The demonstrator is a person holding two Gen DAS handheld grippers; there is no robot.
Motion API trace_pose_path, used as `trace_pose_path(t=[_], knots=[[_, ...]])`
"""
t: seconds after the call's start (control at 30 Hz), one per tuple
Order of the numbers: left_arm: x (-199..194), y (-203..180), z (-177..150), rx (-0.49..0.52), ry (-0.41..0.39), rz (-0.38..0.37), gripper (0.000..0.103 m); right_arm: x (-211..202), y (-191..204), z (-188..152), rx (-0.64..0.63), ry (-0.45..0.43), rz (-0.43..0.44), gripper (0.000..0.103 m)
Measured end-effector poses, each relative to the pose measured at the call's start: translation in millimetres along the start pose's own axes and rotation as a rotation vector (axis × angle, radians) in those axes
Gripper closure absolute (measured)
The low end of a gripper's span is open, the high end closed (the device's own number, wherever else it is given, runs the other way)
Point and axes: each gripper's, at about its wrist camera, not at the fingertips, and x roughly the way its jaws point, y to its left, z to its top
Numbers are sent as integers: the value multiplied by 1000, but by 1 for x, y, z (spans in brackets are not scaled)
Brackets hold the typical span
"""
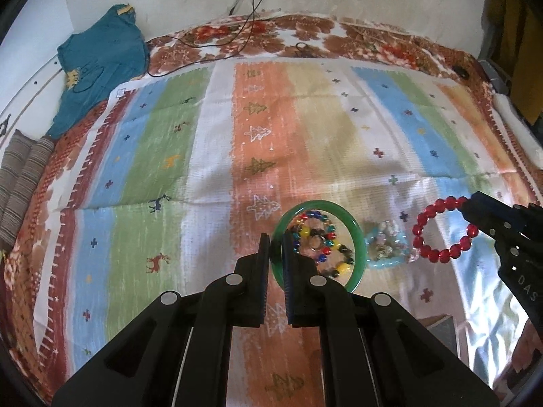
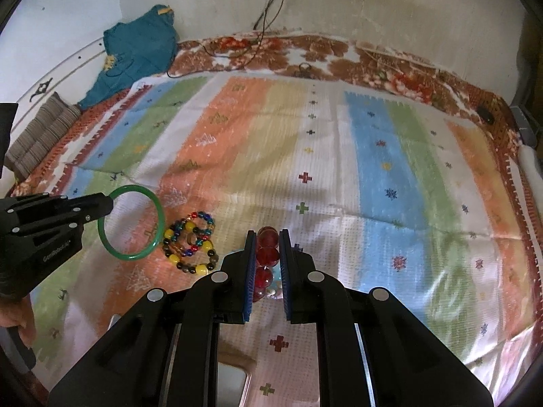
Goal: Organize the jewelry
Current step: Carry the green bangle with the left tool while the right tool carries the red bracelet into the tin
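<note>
- Left gripper (image 1: 277,237): fingers pressed onto the rim of the green bangle (image 1: 356,230), pinching its near-left edge. Right wrist view confirms: bangle (image 2: 134,256) held off the cloth, tilted, at the tip of the left gripper (image 2: 110,203).
- Right gripper (image 2: 268,237): pinching the red bead bracelet (image 2: 267,254), beads stacked between the blue pads. Only the left wrist view shows the whole bracelet (image 1: 441,254) as an open loop hanging from the right gripper (image 1: 470,208).
- Multicolour bead bracelets (image 2: 190,244): a heap of yellow, black, blue and red beads lying on the striped cloth (image 2: 339,169), just right of the bangle. In the left wrist view the heap (image 1: 319,240) appears through the bangle's ring, so it looks enclosed; the right wrist view shows them side by side, apart.
- Pale blue bracelet (image 1: 387,249): lies on the cloth between the bangle and the red loop, with some clear or whitish beads in it; hard to tell whether one piece or two. The right wrist view shows only a sliver of turquoise between the fingers.
- Box corner (image 1: 441,335) near bottom right, lit edge; in the right wrist view a pale rounded rim (image 2: 234,373) shows under the gripper — possibly the same thing.
- Person's hand (image 2: 20,325) on the left gripper's handle, right wrist view only.
- Far: floral bedspread (image 1: 305,34) under the cloth, teal garment (image 1: 101,54) against the wall, striped cushions (image 1: 23,176), black cables (image 1: 251,6) hanging down.
</note>
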Motion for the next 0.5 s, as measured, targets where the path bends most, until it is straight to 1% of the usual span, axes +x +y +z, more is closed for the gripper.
trace_pose_path(t=[0.33, 0.5], knots=[[-22, -10, -13, 20, -15, -15, 96, -28, -8, -2, 41, -42, 11, 89], [-34, -18, -17, 31, -33, -24, 96, -34, -8, -7, 39, -36, 21, 89]])
